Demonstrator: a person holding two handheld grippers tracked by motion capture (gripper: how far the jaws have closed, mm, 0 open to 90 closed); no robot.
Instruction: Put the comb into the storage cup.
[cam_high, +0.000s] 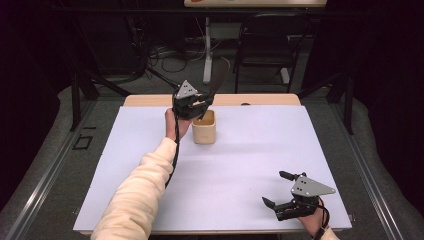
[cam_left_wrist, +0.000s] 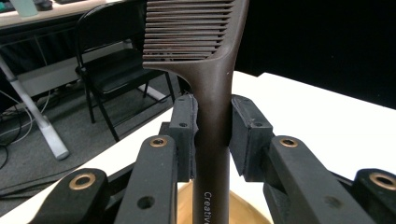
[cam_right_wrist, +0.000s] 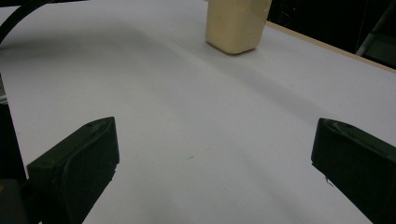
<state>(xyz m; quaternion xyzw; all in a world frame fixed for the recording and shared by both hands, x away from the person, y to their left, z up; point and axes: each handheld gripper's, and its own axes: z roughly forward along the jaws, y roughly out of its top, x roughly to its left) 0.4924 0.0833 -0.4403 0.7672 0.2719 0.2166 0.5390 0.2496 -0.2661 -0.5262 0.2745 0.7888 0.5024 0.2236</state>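
The comb (cam_left_wrist: 212, 84) is dark brown, with its toothed head at the top and its handle running down between the jaws of your left gripper (cam_left_wrist: 212, 135). In the left gripper view, both pads (cam_left_wrist: 184, 135) press against opposite sides of the handle just below the head, so the jaws are pinching the comb. The handle carries light lettering near its lower end, and that end hangs over the open mouth of the beige cup (cam_high: 204, 127).

In the high view, your left gripper (cam_high: 192, 103) is held above the far side of the table (cam_high: 150, 100), directly at the rim of the cup, with the comb (cam_high: 218, 77) rising up and away from it as a dark curved blade. The cup stands upright on the white sheet (cam_high: 225, 165) that covers the table, near the far edge and slightly left of centre. Whether the comb's lower end touches the cup cannot be told.

Your right gripper (cam_high: 280, 189) is low at the near right corner of the sheet, well apart from the cup and from the other gripper. Its jaws are spread wide with nothing between them; in the right gripper view, the two pads (cam_right_wrist: 74, 163) stand at opposite sides of the frame above bare sheet, and the cup (cam_right_wrist: 237, 23) appears farther off at the top.

Beyond the table, a black folding chair (cam_high: 267, 42) stands on the floor.
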